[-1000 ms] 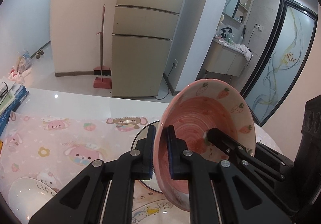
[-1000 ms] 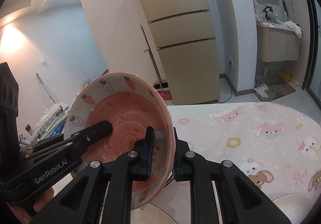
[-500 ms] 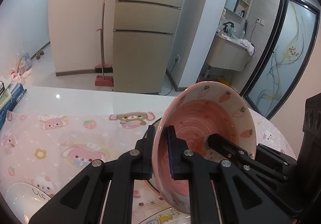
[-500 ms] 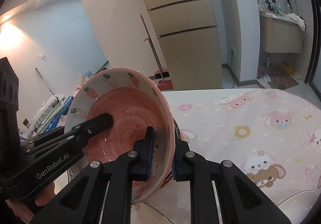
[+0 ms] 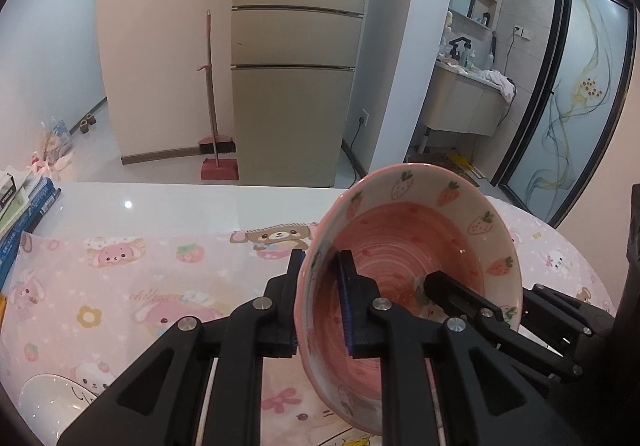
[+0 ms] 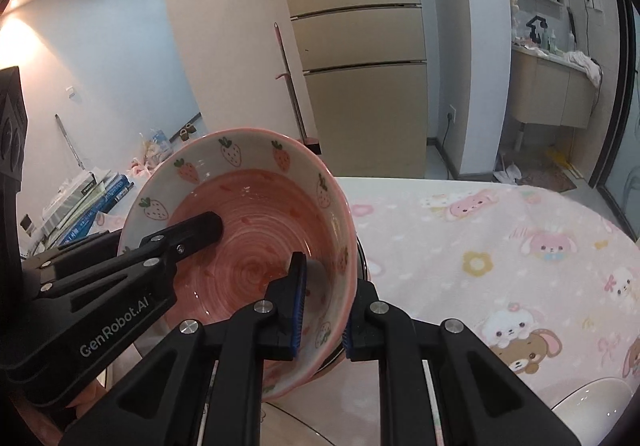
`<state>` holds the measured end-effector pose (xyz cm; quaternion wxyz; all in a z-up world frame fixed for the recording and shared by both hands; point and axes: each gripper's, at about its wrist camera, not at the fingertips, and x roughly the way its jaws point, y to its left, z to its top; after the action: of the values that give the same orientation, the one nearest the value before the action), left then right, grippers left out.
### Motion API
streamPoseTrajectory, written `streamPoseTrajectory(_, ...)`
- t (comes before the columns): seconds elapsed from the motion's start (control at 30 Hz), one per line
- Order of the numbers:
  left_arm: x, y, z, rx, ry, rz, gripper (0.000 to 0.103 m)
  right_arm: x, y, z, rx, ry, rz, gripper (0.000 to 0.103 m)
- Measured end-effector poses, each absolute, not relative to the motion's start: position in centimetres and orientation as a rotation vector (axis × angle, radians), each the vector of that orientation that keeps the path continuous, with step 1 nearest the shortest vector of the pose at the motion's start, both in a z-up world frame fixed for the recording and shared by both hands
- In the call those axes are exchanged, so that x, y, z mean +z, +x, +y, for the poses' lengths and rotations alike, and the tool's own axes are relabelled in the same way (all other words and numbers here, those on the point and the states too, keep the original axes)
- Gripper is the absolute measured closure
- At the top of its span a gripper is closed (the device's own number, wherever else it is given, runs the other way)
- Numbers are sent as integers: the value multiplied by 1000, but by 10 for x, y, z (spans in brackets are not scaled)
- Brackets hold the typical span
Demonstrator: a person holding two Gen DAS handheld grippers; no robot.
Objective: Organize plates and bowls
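Tablecloth [image 5: 132,274] left open (books [image 5: 24,214] block edge).

A pink strawberry-print ceramic bowl [image 5: 416,246] hangs tilted over the cartoon-print pink cloth [image 5: 132,278] covering the surface [image 5: 192,202], the left gripper [image 5: 320,302] astride its left rim, the right gripper [image 6: 324,310] astride its right rim. A stack of books [image 5: 24,214] lies at the surface's left edge; a white bowl [image 5: 52,406] sits near its front-left corner.

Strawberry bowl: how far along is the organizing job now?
Done: nothing visibly stacked. In hand: the strawberry bowl, tilted above the tablecloth, right gripper shut on its rim; the left gripper has just been opening its jaws with the opposite rim between them. Left: set it down; a white bowl waits nearby.
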<state>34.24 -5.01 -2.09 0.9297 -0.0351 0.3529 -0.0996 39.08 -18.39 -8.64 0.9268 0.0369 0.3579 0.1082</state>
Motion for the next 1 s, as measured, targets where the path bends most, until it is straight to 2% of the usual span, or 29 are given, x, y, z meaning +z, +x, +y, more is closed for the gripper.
streamPoseTrajectory(0.23,-26,341,-58,-177,-15,696,87,-83,386,-180,197,-6,680,87)
streamPoseTrajectory(0.5,-28,339,-61,-155,35,655,88,-82,387,-189,237,27,677,90)
streamPoseTrajectory(0.83,-40,350,-63,-146,2,741,84,-87,398,-202,269,176,774,92)
streamPoseTrajectory(0.93,-37,347,-66,-124,40,739,79,-84,394,-198,256,137,745,92)
streamPoseTrajectory(0.97,-35,346,-67,-109,65,730,71,-83,392,-197,252,126,737,92)
streamPoseTrajectory(1.0,-34,345,-67,-97,80,724,68,-81,392,-196,248,120,735,92)
